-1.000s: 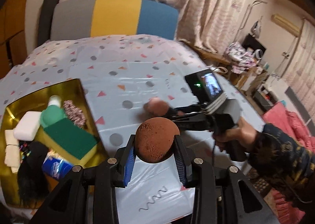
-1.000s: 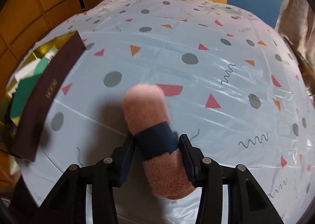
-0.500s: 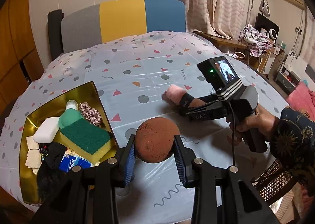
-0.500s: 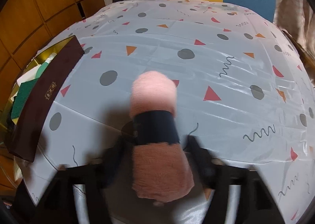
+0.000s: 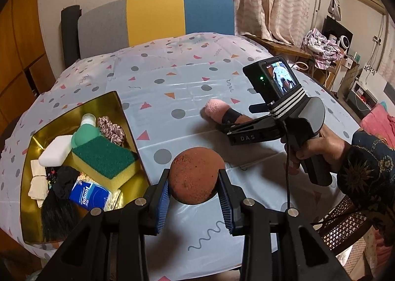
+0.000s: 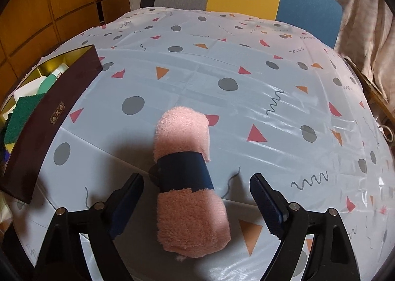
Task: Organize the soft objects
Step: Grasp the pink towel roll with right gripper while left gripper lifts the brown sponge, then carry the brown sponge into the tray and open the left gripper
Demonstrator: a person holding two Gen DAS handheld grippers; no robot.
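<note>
Your left gripper is clamped on the brown sponge ball, just beside the gold box. Your right gripper stands wide, free around the pink rolled towel lying on the tablecloth. The box is already crowded by the green-yellow sponge and the tissue pack, so the ball may roll out when dropped.

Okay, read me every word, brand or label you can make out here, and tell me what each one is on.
"Tempo": blue tissue packet in the gold box.
"DAS": side of the right gripper.
Small gold label on the box's dark outer wall: too small to read.
Camera screen: no legible text.
</note>
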